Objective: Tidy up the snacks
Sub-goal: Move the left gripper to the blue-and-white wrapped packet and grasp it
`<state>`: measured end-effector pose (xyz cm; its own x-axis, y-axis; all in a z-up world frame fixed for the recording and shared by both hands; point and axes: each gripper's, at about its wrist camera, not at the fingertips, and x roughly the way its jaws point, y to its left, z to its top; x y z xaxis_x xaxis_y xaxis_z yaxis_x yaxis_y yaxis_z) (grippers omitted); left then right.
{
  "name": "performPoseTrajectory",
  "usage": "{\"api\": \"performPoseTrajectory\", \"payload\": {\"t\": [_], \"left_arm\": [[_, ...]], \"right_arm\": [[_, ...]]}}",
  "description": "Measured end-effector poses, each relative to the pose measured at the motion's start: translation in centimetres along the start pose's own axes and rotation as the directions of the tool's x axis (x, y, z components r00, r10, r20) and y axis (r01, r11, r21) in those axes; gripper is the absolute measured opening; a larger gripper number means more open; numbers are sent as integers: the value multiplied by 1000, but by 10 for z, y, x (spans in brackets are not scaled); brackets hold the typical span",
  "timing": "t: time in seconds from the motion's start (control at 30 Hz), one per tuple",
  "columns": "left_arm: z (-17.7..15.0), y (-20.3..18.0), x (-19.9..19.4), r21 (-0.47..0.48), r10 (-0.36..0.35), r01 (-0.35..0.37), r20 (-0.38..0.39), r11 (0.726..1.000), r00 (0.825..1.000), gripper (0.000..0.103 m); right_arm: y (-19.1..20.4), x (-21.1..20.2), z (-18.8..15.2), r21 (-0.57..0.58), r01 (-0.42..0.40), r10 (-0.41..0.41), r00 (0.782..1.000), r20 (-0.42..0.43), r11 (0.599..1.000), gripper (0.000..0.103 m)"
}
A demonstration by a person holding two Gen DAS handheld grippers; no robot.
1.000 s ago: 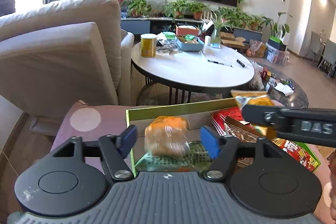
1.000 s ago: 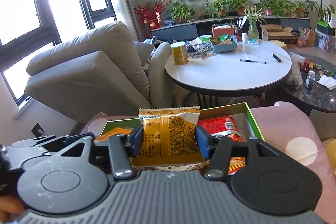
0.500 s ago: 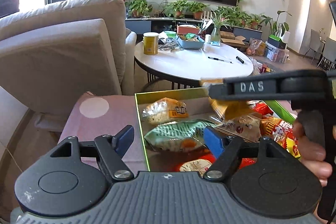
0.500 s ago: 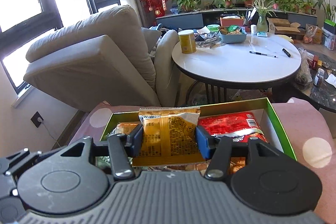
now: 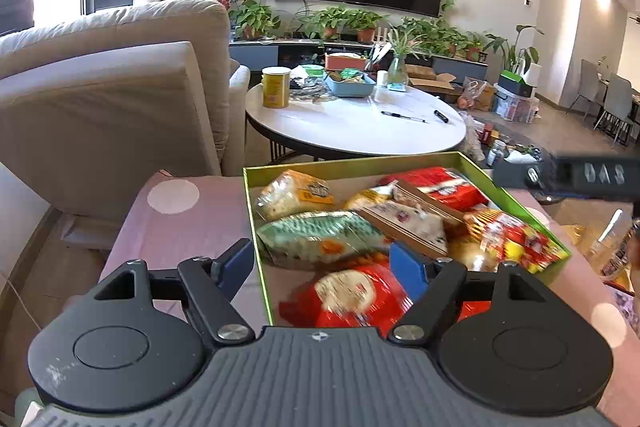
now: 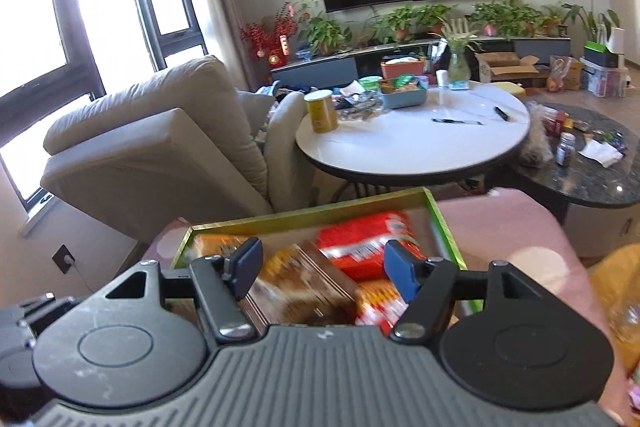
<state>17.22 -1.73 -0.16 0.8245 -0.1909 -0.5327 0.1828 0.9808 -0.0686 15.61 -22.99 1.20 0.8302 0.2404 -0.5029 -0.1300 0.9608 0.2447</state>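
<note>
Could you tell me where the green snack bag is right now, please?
In the left wrist view, the green snack bag lies inside the green box, along its left wall, just in front of a yellow bag.

Right gripper (image 5: 580,175) side: seemingly "DAS", mirrored.

Black claw (image 5: 322,265), blue pads (image 5: 404,269), ribbed grey housing
</note>
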Motion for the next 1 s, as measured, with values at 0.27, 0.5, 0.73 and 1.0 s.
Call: {"api": "performPoseTrajectory", "payload": {"t": [0.27, 0.5, 0.73, 1.0], "left_arm": [[-21, -22, -34, 34, -49, 49, 11, 998, 999, 73], [-48, -45, -38, 44, -85, 88, -59, 995, 995, 73], [-65, -66, -13, 33, -83, 88, -134, 996, 987, 73], [-64, -86, 17, 10, -50, 52, -168, 999, 984, 69]], "right_arm": [[-18, -34, -38, -27, 52, -53, 998, -36, 998, 67], [-21, -40, -63, -20, 44, -46, 996, -78, 999, 67], [-29, -49, -76, -3, 44, -44, 996, -72, 999, 67], [-53, -48, -85, 76, 48, -43, 997, -62, 996, 67]]}}
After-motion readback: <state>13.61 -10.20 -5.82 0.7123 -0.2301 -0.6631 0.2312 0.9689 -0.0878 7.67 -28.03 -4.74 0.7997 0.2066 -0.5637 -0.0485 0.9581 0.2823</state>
